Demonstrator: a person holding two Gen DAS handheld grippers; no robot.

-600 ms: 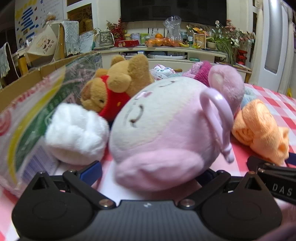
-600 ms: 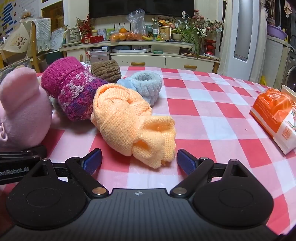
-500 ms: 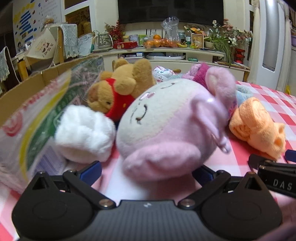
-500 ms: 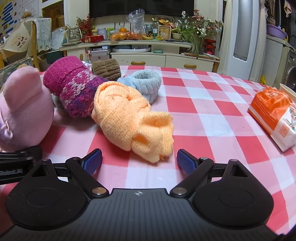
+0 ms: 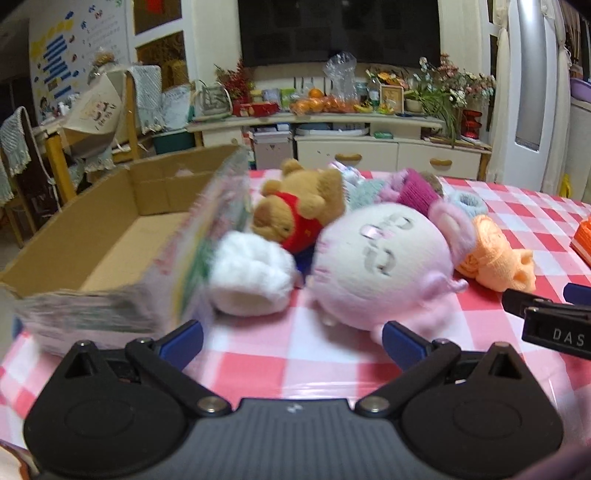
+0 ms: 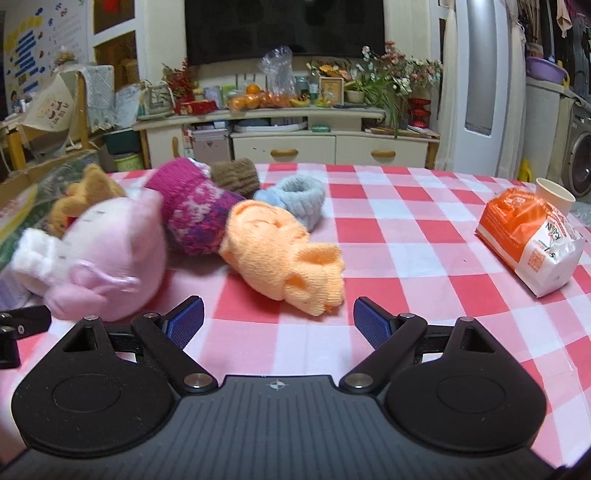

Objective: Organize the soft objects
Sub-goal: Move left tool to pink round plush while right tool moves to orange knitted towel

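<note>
Left wrist view: left tongs (image 5: 291, 341) stand fully open and empty above the red-and-white checked table (image 5: 280, 365), just short of the round pink plush toy (image 5: 384, 266). A white fluffy roll (image 5: 251, 277) lies beside it. Right wrist view: right tongs (image 6: 279, 321) stand fully open and empty, near the orange knitted cloth (image 6: 284, 258).

A cream sideboard (image 6: 295, 142) stands below a dark television (image 6: 284, 27).
</note>
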